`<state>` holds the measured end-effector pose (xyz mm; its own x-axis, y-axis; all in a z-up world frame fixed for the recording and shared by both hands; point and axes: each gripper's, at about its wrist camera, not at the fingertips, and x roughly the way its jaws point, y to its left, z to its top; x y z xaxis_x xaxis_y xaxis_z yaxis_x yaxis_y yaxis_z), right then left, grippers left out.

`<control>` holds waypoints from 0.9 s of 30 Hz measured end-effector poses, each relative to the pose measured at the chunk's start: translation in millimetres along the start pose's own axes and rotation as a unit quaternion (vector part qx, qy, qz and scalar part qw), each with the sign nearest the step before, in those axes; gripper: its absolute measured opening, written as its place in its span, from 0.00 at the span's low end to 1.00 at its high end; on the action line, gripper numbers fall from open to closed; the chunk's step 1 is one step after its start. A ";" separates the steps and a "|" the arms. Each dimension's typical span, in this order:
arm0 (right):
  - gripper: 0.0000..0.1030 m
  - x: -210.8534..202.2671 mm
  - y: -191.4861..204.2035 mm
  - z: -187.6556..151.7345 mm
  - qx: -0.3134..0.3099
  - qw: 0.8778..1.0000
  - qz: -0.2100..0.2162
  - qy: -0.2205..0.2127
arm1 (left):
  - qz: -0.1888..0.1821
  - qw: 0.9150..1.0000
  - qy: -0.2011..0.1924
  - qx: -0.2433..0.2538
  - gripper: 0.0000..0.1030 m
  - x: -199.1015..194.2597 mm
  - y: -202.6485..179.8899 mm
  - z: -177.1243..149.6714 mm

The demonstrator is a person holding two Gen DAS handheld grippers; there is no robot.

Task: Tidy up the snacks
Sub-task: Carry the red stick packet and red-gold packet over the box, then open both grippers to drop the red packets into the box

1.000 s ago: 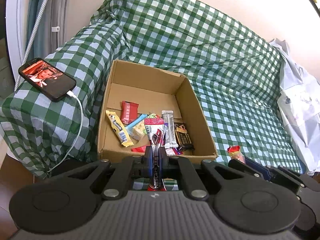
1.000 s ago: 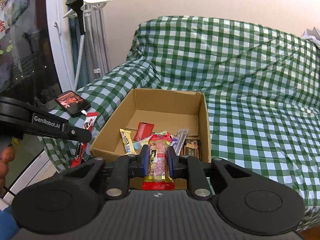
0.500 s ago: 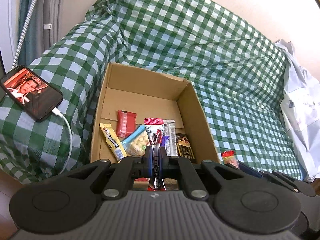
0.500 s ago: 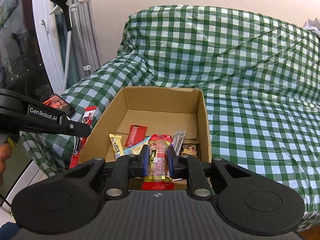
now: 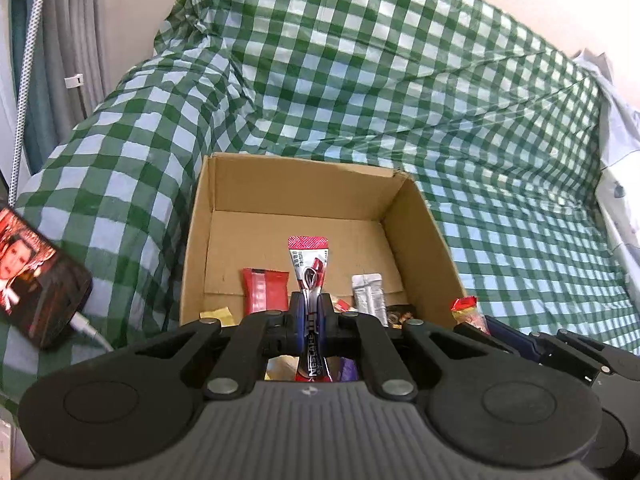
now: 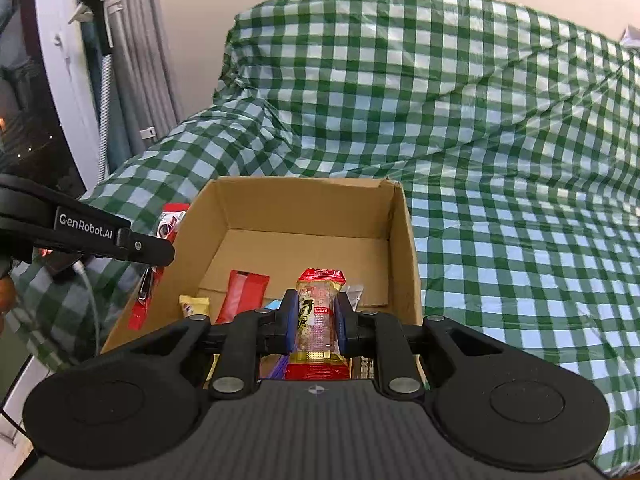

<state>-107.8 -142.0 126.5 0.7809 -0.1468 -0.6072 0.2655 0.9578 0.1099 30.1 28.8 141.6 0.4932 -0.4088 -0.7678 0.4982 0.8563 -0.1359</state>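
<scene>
Fingers [image 5: 299, 316] pinching one coffee sachet [image 5: 309, 258], one snack bar [image 6: 318, 312]

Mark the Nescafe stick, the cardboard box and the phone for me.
Nescafe stick [image 5: 307, 258], left wrist view, upper part of the sachet above the gripper.
Cardboard box [image 5: 424, 236], left wrist view, inside of its right wall.
Phone [image 5: 38, 284], left wrist view, lit screen.
</scene>
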 end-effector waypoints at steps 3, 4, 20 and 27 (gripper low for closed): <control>0.19 18.6 -4.5 3.0 0.002 1.000 0.002 0.008 | 0.005 1.000 0.012 0.002 0.06 18.6 -1.0 5.1; 0.19 23.5 -5.7 3.1 0.002 1.000 0.001 0.011 | 0.007 1.000 0.015 0.005 0.06 24.8 -2.1 5.8; 0.62 65.2 -27.6 1.5 0.041 0.999 0.004 0.023 | 0.073 0.996 0.051 -0.012 1.00 75.4 5.6 5.2; 0.83 41.4 -24.8 -7.2 0.054 0.998 0.004 0.035 | 0.072 0.996 0.057 -0.018 1.00 48.6 12.4 -11.9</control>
<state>-86.1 -170.1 93.0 0.7425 -0.1183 -0.6593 0.3217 0.9263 0.1961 51.7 23.3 95.1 0.4718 -0.2446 -0.8471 0.4015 0.9150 -0.0406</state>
